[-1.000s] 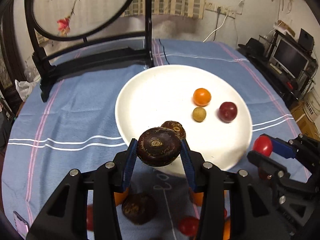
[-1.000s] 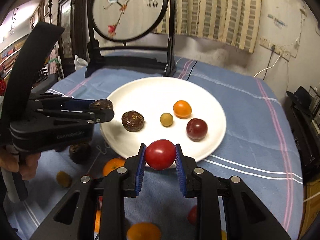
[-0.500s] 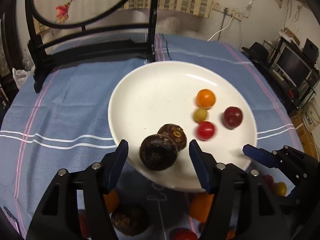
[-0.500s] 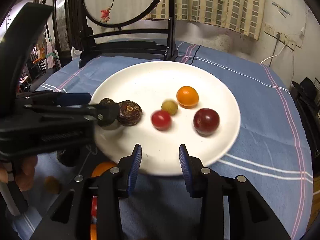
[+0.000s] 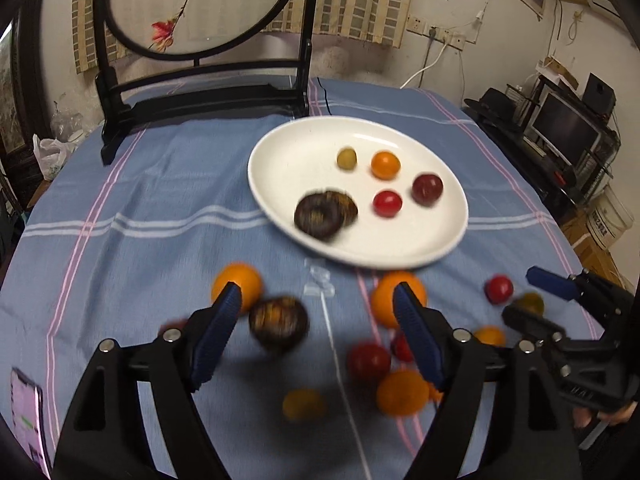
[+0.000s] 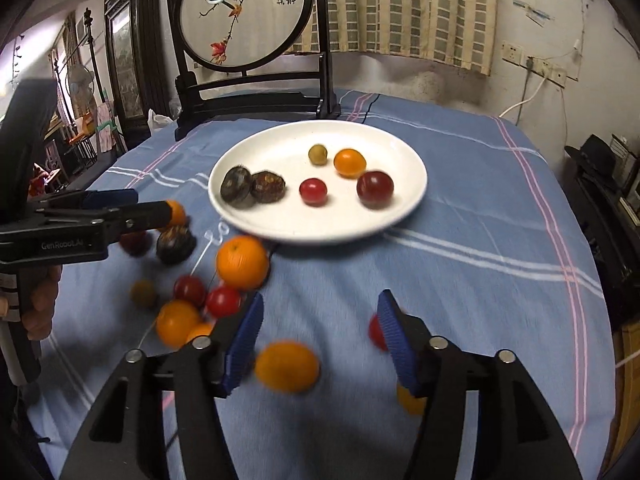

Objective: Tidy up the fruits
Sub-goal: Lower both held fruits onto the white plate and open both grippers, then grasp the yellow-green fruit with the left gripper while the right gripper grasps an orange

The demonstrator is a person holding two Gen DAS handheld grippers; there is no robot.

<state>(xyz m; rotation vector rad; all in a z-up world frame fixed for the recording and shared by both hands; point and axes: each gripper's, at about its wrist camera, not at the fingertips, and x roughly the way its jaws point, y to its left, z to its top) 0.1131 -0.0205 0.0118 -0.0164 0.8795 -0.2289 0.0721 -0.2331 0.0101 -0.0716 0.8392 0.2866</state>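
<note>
Hovering with both grippers wide apart and empty, we've got the left gripper [image 5: 316, 334] closest to a dark fruit [image 5: 279, 323] just inside its left finger, on the cloth short of the plate [image 5: 400, 254].

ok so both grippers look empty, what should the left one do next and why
Probably lower the open left gripper a little to its left, around the dark brown round fruit on the blue striped cloth, then close. That fruit lies just inside its left finger, and two like it already sit on the white round plate.
</note>
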